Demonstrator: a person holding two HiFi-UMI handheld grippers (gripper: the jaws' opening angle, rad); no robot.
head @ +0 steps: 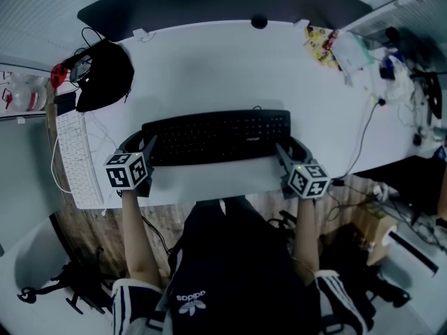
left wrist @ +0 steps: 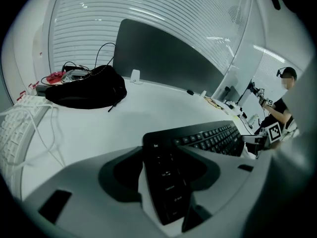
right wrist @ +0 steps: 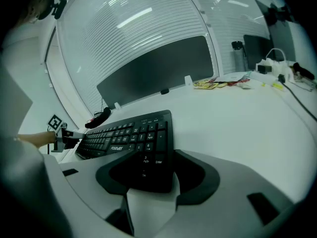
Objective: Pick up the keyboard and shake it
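The keyboard is laid flat on the desk. Its ends are straddled by the left claw and right claw, both held apart, nothing clamped.

An office: white desk, dark divider panel, window blinds.

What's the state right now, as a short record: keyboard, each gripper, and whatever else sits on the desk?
keyboard: black keyboard, lying flat on the white desk, not yet lifted
left gripper: jaws apart, keyboard's left end between them
right gripper: jaws apart, keyboard's right end between them
grip: no pad clearly pressing at either end
nearby: black bag and white keyboard at the desk's left side, apart from the black keyboard
likely next: close both grippers, then lift
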